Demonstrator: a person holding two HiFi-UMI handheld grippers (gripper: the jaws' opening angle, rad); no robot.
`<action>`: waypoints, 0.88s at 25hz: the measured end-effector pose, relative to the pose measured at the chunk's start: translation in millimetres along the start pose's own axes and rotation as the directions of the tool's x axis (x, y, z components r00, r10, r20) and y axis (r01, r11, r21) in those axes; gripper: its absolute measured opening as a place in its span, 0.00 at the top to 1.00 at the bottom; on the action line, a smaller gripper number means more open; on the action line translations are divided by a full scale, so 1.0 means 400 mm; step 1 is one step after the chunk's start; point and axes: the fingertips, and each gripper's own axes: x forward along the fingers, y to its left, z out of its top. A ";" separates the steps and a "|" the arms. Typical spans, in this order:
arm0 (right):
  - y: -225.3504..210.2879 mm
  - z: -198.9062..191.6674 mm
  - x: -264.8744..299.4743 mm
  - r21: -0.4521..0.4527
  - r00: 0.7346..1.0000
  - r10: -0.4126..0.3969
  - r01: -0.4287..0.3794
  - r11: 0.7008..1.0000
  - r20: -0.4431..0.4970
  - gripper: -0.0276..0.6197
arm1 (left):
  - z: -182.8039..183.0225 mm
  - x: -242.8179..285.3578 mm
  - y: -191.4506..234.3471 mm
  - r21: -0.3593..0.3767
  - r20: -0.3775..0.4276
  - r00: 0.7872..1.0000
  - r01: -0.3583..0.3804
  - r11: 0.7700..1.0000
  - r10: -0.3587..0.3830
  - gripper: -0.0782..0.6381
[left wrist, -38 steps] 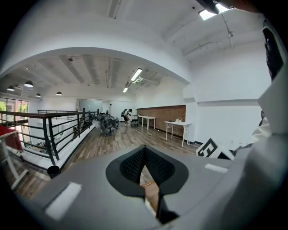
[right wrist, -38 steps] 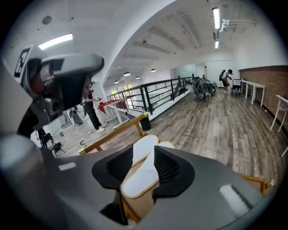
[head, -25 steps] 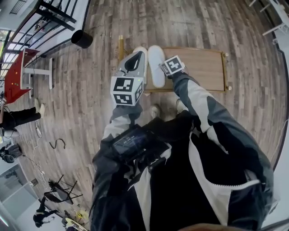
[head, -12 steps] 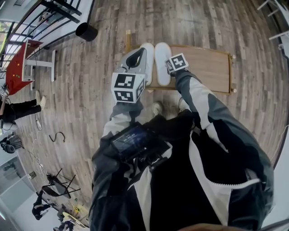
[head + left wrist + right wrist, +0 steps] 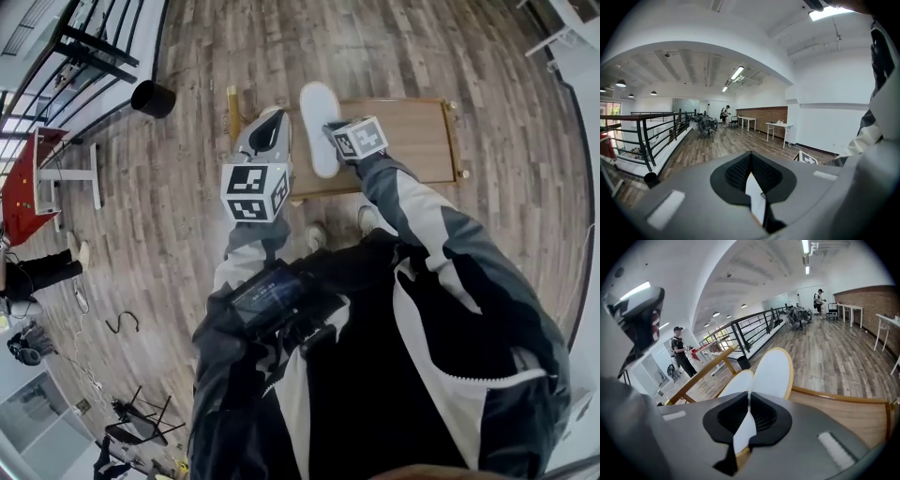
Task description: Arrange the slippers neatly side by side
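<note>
Gripping: right gripper [image 5: 749, 401] pinches the near rim of a white slipper [image 5: 773, 371]; its jaws have just been closing, with the rim between them.
Slipper: stretches ahead of those jaws, tilted, over the wooden board [image 5: 843, 413].
Other slipper [image 5: 733, 385]: just left of the right gripper's jaws, beside the first.
Left gripper [image 5: 751, 164]: clenched on a white sliver, seemingly that other slipper's edge.
Bin [image 5: 154, 97]: well left of the left gripper.
</note>
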 end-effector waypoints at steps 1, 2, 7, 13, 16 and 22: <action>-0.001 0.014 -0.029 -0.014 1.000 0.002 -0.002 1.000 0.026 0.92 | 0.003 0.008 -0.011 0.000 0.004 1.000 0.009 1.000 -0.009 0.88; -0.002 0.027 -0.060 -0.028 0.999 0.006 -0.005 1.000 0.051 0.92 | 0.007 0.015 -0.021 -0.001 0.009 1.000 0.017 1.000 -0.017 0.88; -0.002 0.068 -0.219 -0.084 0.985 0.016 -0.001 0.996 0.170 0.92 | 0.024 0.037 -0.059 -0.011 0.035 0.998 0.044 0.999 -0.044 0.88; 0.006 0.124 -0.467 -0.183 0.946 -0.019 0.082 0.980 0.323 0.92 | 0.049 0.051 -0.105 -0.022 0.083 0.995 0.061 0.998 -0.059 0.88; 0.014 0.138 -0.566 -0.191 0.921 -0.037 0.120 0.974 0.388 0.92 | 0.063 0.060 -0.118 -0.040 0.104 0.992 0.071 0.997 -0.066 0.88; -0.006 0.124 -0.634 -0.196 0.906 -0.062 0.157 0.968 0.419 0.92 | 0.065 0.075 -0.131 -0.080 0.118 0.991 0.079 0.994 -0.070 0.88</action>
